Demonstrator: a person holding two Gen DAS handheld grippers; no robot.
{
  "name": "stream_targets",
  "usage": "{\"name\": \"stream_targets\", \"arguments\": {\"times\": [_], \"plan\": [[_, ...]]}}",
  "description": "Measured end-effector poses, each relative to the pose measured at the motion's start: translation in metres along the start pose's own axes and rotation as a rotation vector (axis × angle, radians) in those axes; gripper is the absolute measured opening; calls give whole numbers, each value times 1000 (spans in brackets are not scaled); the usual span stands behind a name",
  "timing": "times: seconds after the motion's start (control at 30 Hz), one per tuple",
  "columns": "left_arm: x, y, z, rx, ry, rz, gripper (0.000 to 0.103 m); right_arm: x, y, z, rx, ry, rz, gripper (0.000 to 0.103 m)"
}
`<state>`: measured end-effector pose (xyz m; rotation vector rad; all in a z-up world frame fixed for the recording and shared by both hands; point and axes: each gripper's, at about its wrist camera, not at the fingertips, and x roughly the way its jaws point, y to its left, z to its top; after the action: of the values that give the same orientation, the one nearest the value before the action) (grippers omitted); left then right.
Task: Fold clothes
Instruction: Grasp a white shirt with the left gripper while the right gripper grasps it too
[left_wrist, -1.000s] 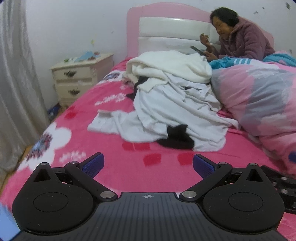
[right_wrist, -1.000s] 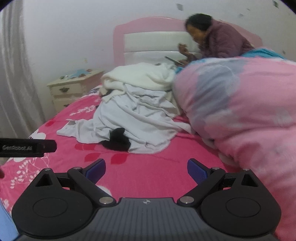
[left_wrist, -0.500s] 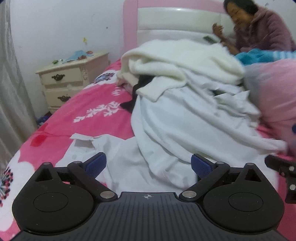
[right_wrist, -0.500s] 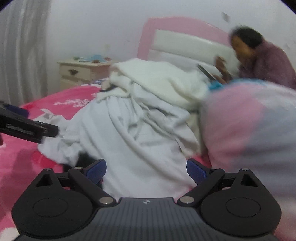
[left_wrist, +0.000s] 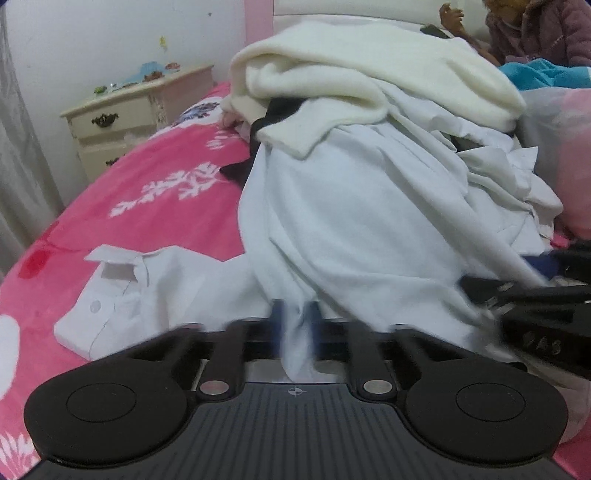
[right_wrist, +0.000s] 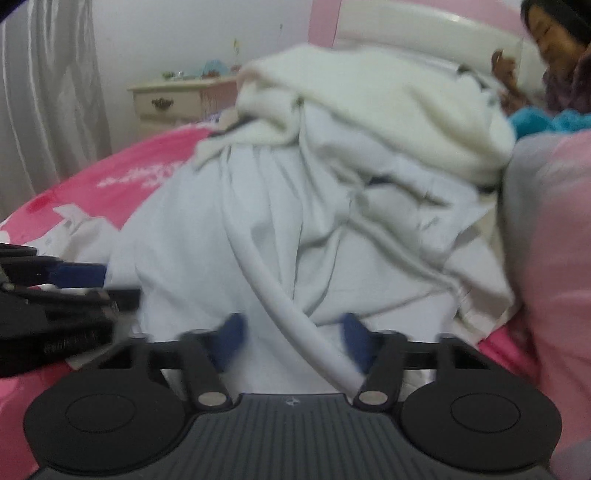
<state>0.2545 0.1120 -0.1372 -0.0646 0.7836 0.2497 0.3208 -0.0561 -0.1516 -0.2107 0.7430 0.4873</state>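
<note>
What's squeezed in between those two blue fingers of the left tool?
A fold of the pale white garment sits between the left gripper fingers, seen in the left wrist view.

left wrist view: sat low over the pink bed (left_wrist: 155, 177), right up against the pile of clothes (left_wrist: 354, 206), facing the headboard
right wrist view: also low and close, aimed at the same pile of clothes (right_wrist: 295, 206) from a bit further right, next to the pink quilt (right_wrist: 554, 236)
shared: both caught the pile, the nightstand (left_wrist: 122, 122) (right_wrist: 173, 99) and the woman (left_wrist: 539, 29) (right_wrist: 557, 48) at the headboard
cross-view: each camera saw the other gripper at its edge, left gripper (right_wrist: 55, 306), right gripper (left_wrist: 532, 306)
</note>
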Motion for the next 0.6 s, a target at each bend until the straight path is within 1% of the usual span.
{"name": "stream_targets", "arguments": {"times": [0.03,0.07,0.13,0.2,0.4,0.5,0.6], "plan": [[-2,1,0,-4,-5,-7,0,-3,0,-1,-3,0,8,9],[-5,2,0,-9,-16,-17,0,-7,0,-1,-9,-5,14,5],[-16,6,0,-20,-46,-52,0,-21,-1,-2,-30,-21,50,3],[-28,8,1,-26,-73,-95,0,-35,-2,0,-38,-29,115,2],[-71,17,2,-60,-122,-266,0,-87,7,-4,-124,-48,311,2],[-94,19,-6,-49,-132,-362,0,-113,14,-13,-161,-52,398,2],[-114,21,-22,-44,-108,-446,0,-135,25,-25,-184,-41,482,2]]}}
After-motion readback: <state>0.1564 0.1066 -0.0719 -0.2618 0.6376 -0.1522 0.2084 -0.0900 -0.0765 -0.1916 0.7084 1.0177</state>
